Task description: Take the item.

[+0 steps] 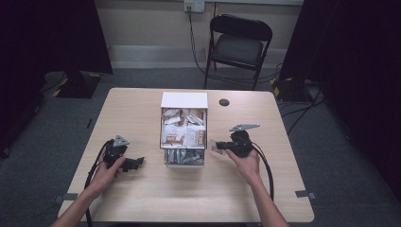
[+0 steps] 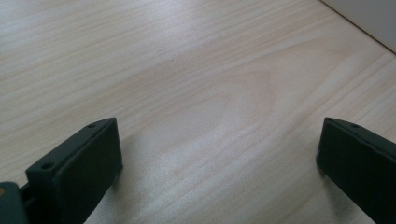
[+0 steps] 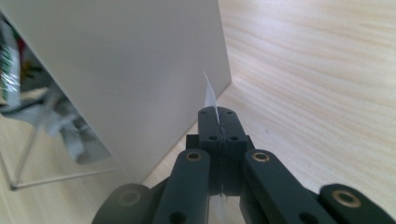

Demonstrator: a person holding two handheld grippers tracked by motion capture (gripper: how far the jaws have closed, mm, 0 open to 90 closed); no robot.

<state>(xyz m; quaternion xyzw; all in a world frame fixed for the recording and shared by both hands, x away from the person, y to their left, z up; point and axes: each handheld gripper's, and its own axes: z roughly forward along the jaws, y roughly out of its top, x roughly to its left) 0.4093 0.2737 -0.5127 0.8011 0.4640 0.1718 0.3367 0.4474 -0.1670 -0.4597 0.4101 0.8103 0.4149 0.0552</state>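
A white box [image 1: 184, 100] stands open at the table's middle, packed with brown-and-white packets [image 1: 183, 127], and silvery packets lie in its clear front part [image 1: 184, 157]. Right of the box, my right gripper [image 1: 218, 146] is shut on a thin white packet [image 1: 215, 144]. In the right gripper view that packet's edge [image 3: 210, 95] sticks up between the closed jaws [image 3: 219, 119], close to the box's white side wall [image 3: 140, 70]. My left gripper [image 1: 137, 163] rests low on the table, left of the box. It is open [image 2: 219, 158], with bare wood between its fingers [image 2: 79, 168].
A black folding chair [image 1: 239, 42] stands beyond the table's far edge. A small round black object [image 1: 224, 102] lies on the table behind and right of the box. Cables trail from both grippers toward the near edge. Tape strips [image 1: 305, 194] mark the near corners.
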